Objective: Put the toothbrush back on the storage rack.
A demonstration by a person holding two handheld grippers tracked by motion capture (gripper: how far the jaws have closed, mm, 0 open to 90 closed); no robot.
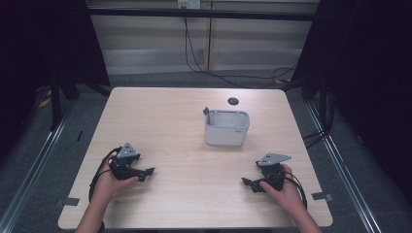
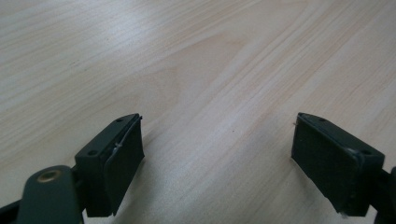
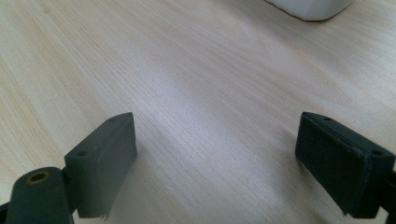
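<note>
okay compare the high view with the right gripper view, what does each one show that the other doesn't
High view alone: the left gripper and both hands holding the grippers, a dark thing standing in the bin's back left corner, a dark round spot on the table beyond the bin, and the cables and floor past the table.

Right gripper view alone: a close look at its own two jaws, wide apart with bare wood between them.

Both: the wooden table, the white bin and the right gripper.

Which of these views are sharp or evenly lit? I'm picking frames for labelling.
High view: table evenly lit and fairly sharp, surroundings very dark, white bin readable. Left gripper view: soft glare on the wood at upper left, near jaws slightly blurred. Right gripper view: pale sheen across the middle, bin corner cropped and soft.
</note>
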